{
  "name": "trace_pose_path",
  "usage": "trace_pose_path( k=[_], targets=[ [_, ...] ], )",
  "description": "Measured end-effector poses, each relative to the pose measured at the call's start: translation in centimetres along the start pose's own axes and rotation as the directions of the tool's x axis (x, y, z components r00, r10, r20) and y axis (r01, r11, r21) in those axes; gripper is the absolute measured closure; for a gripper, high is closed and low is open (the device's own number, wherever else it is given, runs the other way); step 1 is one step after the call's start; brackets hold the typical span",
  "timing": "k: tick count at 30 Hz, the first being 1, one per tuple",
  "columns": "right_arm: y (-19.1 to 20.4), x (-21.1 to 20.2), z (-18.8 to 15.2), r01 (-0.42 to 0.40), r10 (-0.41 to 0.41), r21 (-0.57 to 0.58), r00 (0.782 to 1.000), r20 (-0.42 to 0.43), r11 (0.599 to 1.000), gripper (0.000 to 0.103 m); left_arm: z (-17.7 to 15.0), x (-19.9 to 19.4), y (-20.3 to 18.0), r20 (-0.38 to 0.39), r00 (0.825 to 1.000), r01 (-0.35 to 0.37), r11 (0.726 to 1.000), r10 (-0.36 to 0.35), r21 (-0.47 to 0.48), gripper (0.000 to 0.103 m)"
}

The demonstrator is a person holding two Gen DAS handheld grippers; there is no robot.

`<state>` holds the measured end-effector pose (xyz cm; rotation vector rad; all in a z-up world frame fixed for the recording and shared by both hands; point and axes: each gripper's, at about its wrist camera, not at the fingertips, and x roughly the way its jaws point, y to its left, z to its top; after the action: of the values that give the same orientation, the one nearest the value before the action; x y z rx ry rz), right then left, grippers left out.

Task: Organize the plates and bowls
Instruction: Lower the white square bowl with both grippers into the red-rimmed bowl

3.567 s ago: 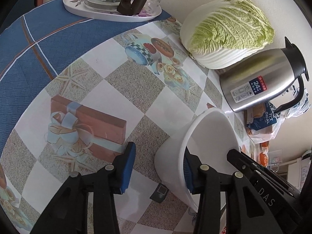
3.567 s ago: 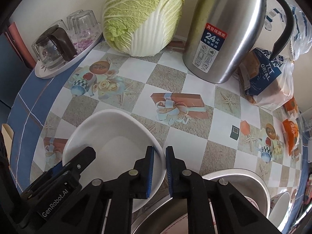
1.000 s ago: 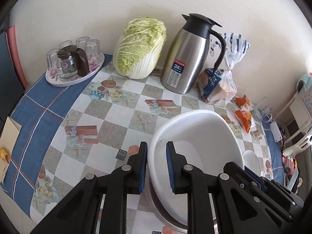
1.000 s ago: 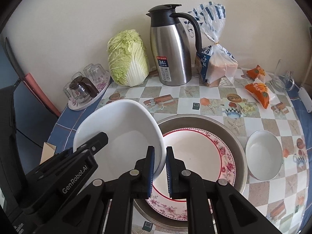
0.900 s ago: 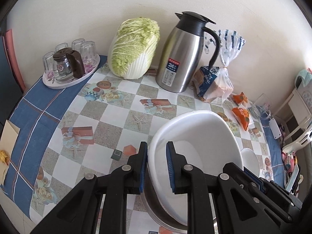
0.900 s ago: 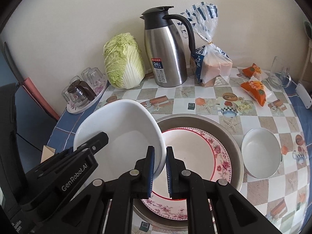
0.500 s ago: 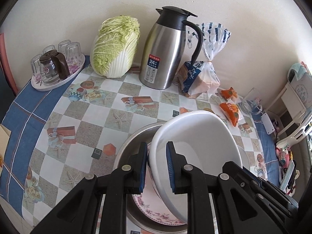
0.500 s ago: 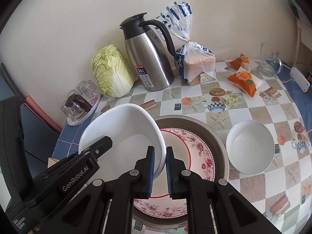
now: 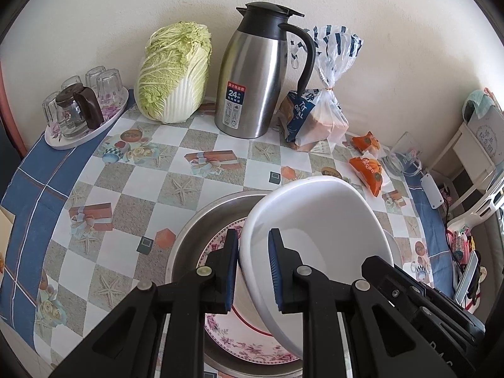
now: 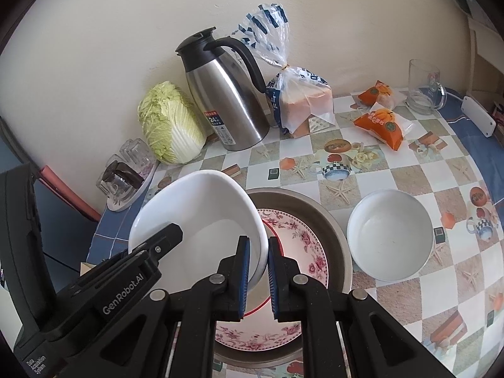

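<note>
Both clamped on 1 glossy white bowl (image 9: pixel 318 220): left gripper (image 9: pixel 252 271), right gripper (image 10: pixel 259 272), above floral plate (image 10: pixel 302 252) in steel basin (image 10: pixel 334 230).

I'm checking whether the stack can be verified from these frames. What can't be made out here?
- Floral plate: in both views its left part is hidden behind the big white bowl.
- Metal basin: near rim covered by the right gripper.
- Small white bowl: almost wholly hidden behind the big bowl in the left wrist view.
- Flask label: too small to read fully.
</note>
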<state>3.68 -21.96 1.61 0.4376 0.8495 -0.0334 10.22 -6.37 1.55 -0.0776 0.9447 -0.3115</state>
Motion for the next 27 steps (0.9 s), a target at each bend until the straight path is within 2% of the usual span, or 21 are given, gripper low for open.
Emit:
trace_pose_path(
  k=[27],
  targets=[
    [-0.5, 2.2, -0.5, 0.018, -0.017, 0.013, 0.998, -0.058, 1.0, 0.091, -0.5, 2.3, 0.4, -0.079, 0.997, -0.017, 1.0, 0.017, -0.005, 0.083]
  ],
)
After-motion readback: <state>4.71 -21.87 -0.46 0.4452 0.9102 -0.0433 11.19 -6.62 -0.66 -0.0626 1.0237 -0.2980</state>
